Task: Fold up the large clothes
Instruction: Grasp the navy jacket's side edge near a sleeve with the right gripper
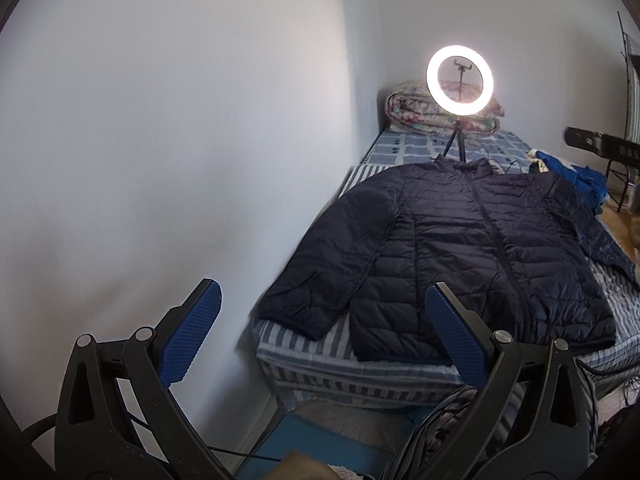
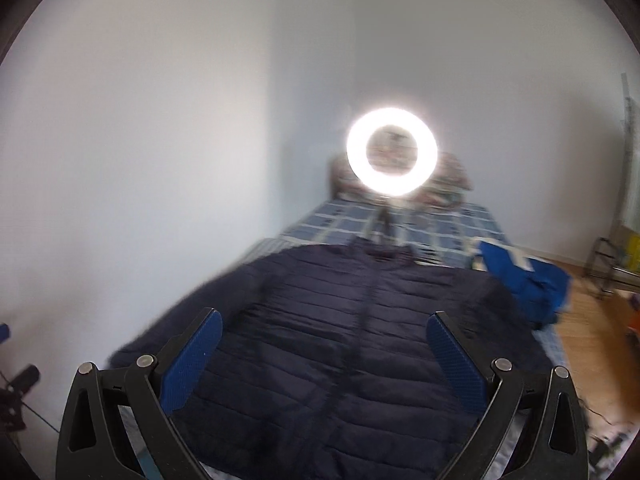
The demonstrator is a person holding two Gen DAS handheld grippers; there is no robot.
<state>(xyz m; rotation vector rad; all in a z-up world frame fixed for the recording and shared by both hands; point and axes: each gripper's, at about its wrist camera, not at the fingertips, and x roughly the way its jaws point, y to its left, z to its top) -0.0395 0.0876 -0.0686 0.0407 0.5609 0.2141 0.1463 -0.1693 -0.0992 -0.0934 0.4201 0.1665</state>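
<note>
On the bed [image 1: 362,376], in the left wrist view, a navy puffer jacket [image 1: 460,248] lay flat, front up and zipped, collar toward the far end. Its sleeve nearest the wall ran down toward the bed's near edge, and the other sleeve trailed off the opposite side. The left gripper [image 1: 320,328] hung above the bed's near corner, its blue pads spread wide with nothing between them; it was not touching the jacket. Behind the collar a lit ring light [image 1: 460,80] stood on a tripod, with a folded quilt [image 1: 408,114] against the far wall. Blue cloth [image 1: 588,182] lay bunched beside the jacket's far shoulder.

From the right wrist view, blurred throughout, the right gripper [image 2: 324,354] hovered over the jacket's [image 2: 340,332] lower front, also spread wide and empty. The zip line ran up between its fingers toward the collar. The ring light [image 2: 392,151] glared beyond, and the blue cloth [image 2: 528,280] sat at the bed's [image 2: 440,224] edge by the wooden floor [image 2: 592,320].
</note>
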